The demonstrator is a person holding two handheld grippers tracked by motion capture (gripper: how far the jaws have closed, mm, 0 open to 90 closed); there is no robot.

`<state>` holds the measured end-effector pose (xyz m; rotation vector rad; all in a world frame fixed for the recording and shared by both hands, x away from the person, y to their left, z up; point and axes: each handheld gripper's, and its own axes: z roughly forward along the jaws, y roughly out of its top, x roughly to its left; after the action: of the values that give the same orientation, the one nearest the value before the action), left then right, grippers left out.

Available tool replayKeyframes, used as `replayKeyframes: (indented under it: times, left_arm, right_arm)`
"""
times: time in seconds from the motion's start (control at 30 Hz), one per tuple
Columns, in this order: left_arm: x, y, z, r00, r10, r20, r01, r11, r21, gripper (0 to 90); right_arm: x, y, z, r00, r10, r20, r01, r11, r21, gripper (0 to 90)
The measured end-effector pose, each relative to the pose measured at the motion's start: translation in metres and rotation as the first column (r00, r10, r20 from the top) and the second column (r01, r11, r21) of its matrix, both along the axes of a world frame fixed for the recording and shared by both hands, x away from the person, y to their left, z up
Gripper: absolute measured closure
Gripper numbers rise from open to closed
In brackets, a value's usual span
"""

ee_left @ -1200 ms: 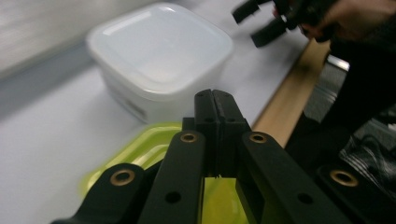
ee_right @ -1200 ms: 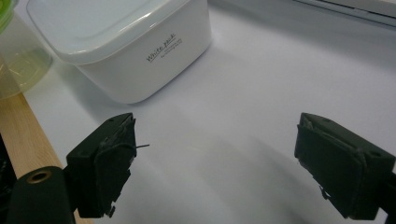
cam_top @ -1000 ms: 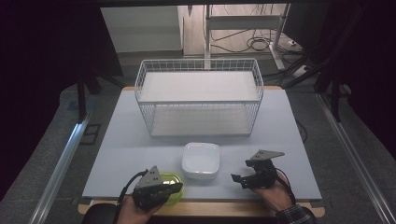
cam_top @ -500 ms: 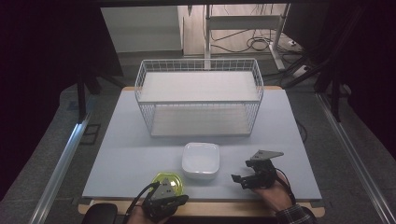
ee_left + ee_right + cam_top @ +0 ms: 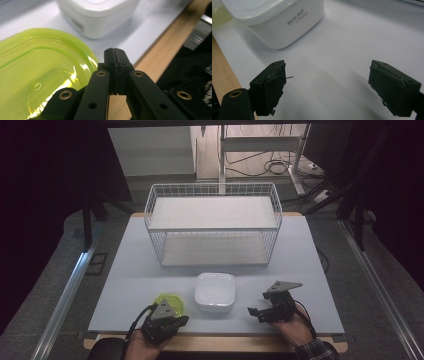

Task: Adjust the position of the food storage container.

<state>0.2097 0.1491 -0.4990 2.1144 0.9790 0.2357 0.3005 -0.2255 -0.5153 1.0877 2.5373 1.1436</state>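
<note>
The white container (image 5: 274, 22) carries the one legible marking: on its side wall, in the right gripper view, slanted dark script reads "White pack", with a line of smaller print beneath it too fine to read. In the left gripper view, a grey label patch on its wall is blurred.

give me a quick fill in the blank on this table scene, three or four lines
1. The left gripper has its jaws ____.
2. The container between the two grippers is ____ in colour.
3. The right gripper has its jaws ____, with nothing between them.
4. The wire basket stands on the ____ side of the table from the person.

Missing words: shut; white; open; far
</note>
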Motion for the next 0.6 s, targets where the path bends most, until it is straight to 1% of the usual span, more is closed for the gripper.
replayKeyframes:
  times: [0.13, 0.3, 0.37, 0.47, 0.53, 0.6]
  left_arm:
    - [0.007, 0.011, 0.0, 0.9996, 0.029, -0.006, -0.029, 0.9996, 0.0, 89.7]
    - [0.016, 0.023, 0.0, 0.9979, 0.065, 0.0, -0.065, 0.9978, 0.01, 89.7]
    - [0.02, 0.027, -0.001, 0.997, 0.077, 0.001, -0.077, 0.997, 0.008, 89.7]
    - [0.028, 0.034, -0.001, 0.9948, 0.101, 0.009, -0.101, 0.9948, 0.012, 89.7]
    - [0.032, 0.038, -0.002, 0.9932, 0.116, 0.009, -0.116, 0.9932, 0.004, 89.7]
    - [0.037, 0.044, -0.002, 0.9913, 0.131, 0.015, -0.131, 0.9913, 0.009, 89.7]
  right_arm:
    - [0.0, 0.0, 0.0, 1.0, 0.001, -0.001, -0.001, 1.0, -0.001, 15.2]
    - [0.0, 0.0, 0.0, 1.0, 0.004, 0.002, -0.004, 1.0, -0.005, 15.2]
    - [0.0, 0.0, -0.001, 1.0, 0.005, 0.002, -0.005, 1.0, -0.004, 15.2]
    - [0.0, 0.001, -0.001, 1.0, 0.007, 0.001, -0.007, 1.0, -0.006, 15.2]
    - [0.0, 0.001, 0.0, 1.0, 0.008, 0.001, -0.008, 1.0, -0.009, 15.4]
    - [0.0, 0.001, -0.001, 1.0, 0.008, -0.001, -0.008, 1.0, -0.01, 15.5]
